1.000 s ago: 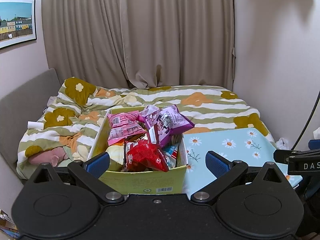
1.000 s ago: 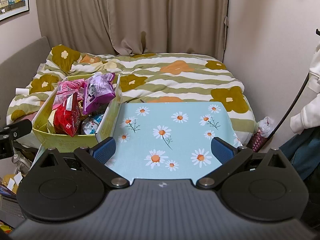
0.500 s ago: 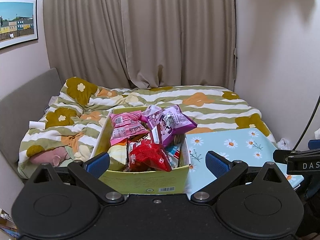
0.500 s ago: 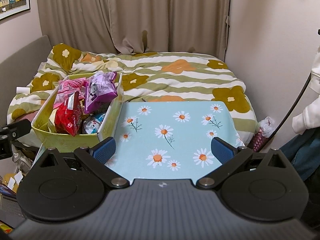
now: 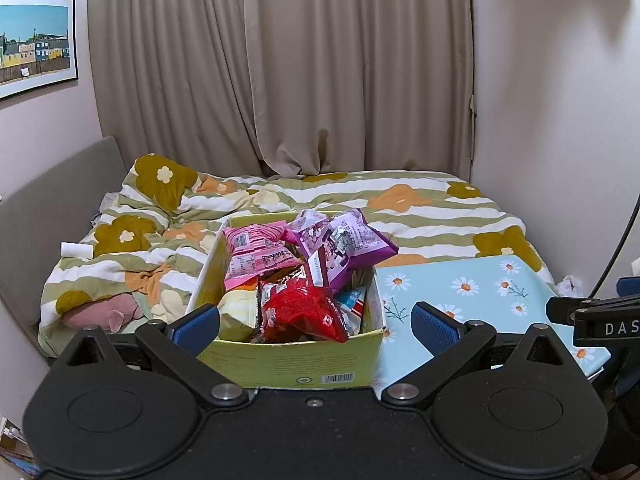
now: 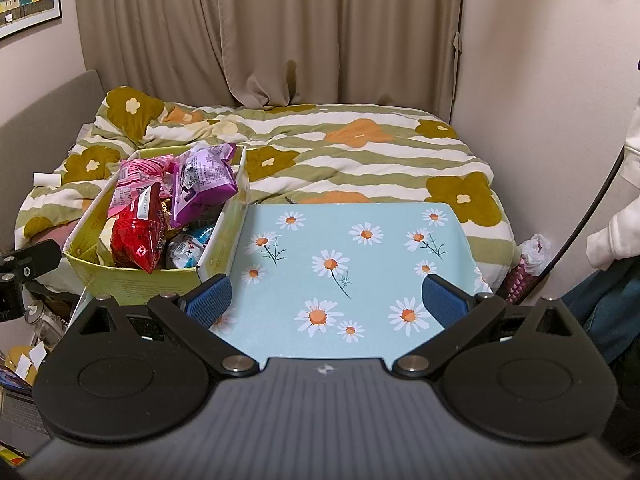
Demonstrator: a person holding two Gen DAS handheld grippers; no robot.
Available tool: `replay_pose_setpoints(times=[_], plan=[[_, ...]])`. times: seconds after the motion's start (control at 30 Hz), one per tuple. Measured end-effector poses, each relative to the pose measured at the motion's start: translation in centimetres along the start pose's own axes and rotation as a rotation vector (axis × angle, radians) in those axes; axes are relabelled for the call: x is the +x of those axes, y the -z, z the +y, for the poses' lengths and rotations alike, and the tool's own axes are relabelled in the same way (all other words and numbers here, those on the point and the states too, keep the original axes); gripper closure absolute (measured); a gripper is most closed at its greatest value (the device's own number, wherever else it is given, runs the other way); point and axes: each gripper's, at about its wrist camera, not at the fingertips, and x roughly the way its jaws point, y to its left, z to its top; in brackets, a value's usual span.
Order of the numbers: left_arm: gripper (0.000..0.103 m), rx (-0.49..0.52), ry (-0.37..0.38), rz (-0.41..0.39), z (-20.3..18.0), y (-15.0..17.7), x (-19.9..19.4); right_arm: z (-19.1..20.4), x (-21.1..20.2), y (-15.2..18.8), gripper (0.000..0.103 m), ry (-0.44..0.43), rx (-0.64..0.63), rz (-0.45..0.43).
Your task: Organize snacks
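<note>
1. The left gripper (image 5: 314, 322) hangs level in front of the box (image 5: 288, 364), fingers spread wide, gripping nothing.
2. The right gripper (image 6: 326, 300) hovers over the daisy-print table (image 6: 360, 216), also wide open and empty-handed.
3. Snacks sit piled in that box: a red bag (image 5: 304, 308), purple bag (image 5: 344, 244), and pink bag (image 5: 252, 256).

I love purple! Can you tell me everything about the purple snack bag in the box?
The purple snack bag is a puffy, shiny plastic packet with a crimped top edge and a white panel of tiny print, too small to read. It lies tilted on top of the heap in the yellow-green box, toward the back right, sticking up above the rim. It leans against the pink bag, and the red bag sits just in front. Neither claw touches it.
</note>
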Motion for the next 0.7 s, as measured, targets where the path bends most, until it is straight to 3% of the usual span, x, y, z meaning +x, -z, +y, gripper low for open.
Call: replay_pose_setpoints(times=[0.7], plan=[[0.000,-0.022,0.008,-0.032,0.27,-0.10,-0.22,-0.04,-0.01,-0.07,0.000,0.000,0.000,0.000]])
